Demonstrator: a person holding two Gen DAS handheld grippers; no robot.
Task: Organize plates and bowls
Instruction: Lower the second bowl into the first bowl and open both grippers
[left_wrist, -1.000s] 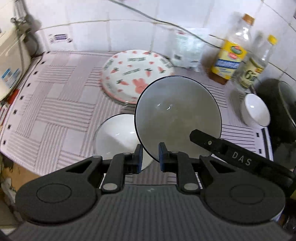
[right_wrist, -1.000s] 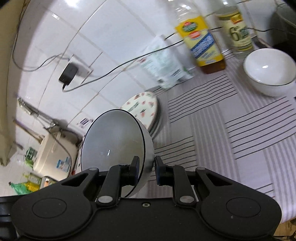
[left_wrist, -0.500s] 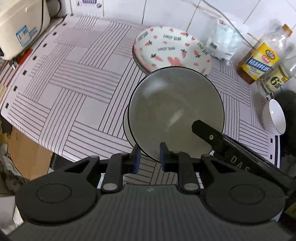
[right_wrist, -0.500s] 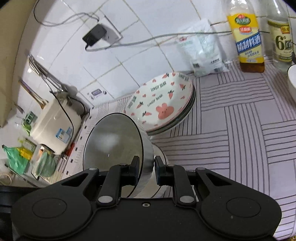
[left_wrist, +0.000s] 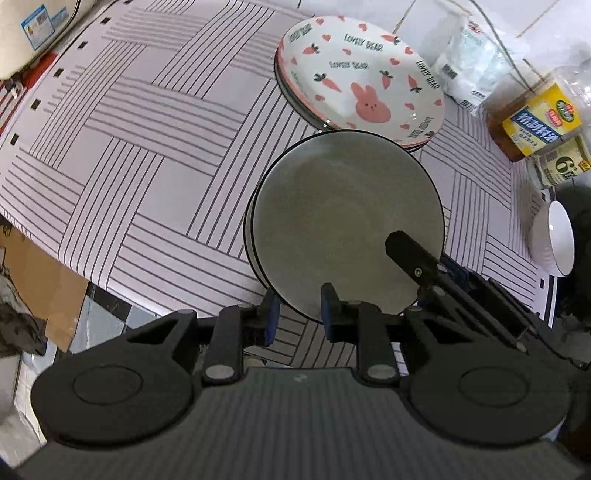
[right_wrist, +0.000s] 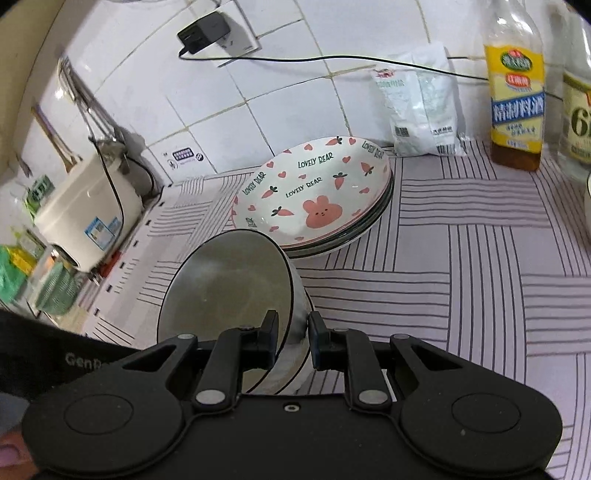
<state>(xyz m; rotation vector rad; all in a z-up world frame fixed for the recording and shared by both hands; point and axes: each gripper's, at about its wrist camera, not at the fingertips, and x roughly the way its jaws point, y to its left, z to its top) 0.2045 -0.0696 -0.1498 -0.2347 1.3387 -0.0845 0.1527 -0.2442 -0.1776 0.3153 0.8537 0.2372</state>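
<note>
- Glossy glazed ceramic bowl (left_wrist: 347, 221), smooth grey inside, at centre.
- Glossy printed ceramic plate (left_wrist: 360, 77) at 1 o'clock.
- Matt striped mat (left_wrist: 122, 140), smooth, at 10 o'clock.
- Matt black plastic left gripper (left_wrist: 297, 314) at 6 o'clock.
- Shiny white wall tiles (right_wrist: 280, 96), right view, at 12 o'clock.

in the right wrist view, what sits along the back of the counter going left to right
white rice cooker → stack of bunny plates → white plastic bag → yellow-label oil bottle → clear bottle with a big 6
</note>
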